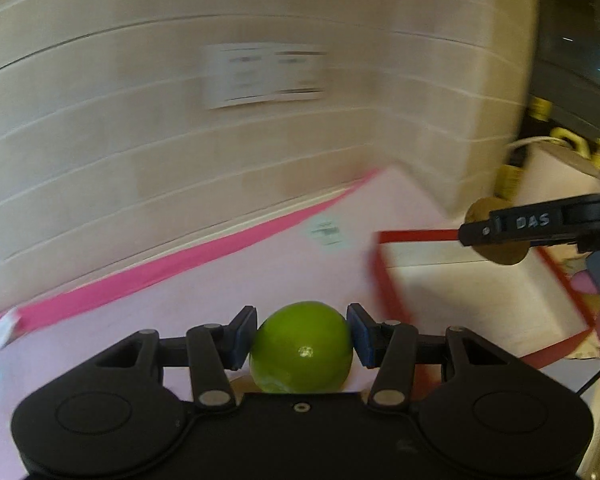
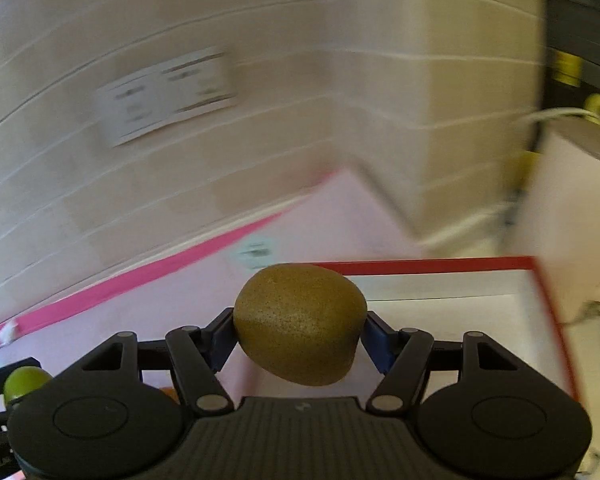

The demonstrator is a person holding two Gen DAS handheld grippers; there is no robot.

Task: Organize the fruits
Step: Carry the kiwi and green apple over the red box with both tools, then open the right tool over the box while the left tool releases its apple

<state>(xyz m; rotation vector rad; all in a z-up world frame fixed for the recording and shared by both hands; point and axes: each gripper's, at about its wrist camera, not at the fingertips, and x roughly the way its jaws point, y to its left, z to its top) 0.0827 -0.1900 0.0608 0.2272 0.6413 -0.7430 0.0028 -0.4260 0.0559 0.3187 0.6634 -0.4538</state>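
My left gripper point(image 1: 302, 336) is shut on a green lime point(image 1: 301, 347) and holds it above the pink table cover point(image 1: 228, 280). My right gripper point(image 2: 300, 336) is shut on a brown kiwi point(image 2: 300, 322) near the rim of a red-edged white box point(image 2: 452, 266). In the left wrist view the right gripper point(image 1: 500, 232) shows at the right over the same box point(image 1: 460, 280), with the kiwi point(image 1: 480, 208) partly hidden behind its fingers. The lime also shows at the lower left of the right wrist view point(image 2: 24, 382).
A pale tiled wall point(image 1: 140, 140) with a white paper sheet point(image 1: 264, 74) rises behind the table. A bright pink strip point(image 1: 180, 258) runs along the table's far edge. Small paper labels point(image 1: 326, 234) lie on the cover. Yellow fittings point(image 1: 568, 140) stand at the far right.
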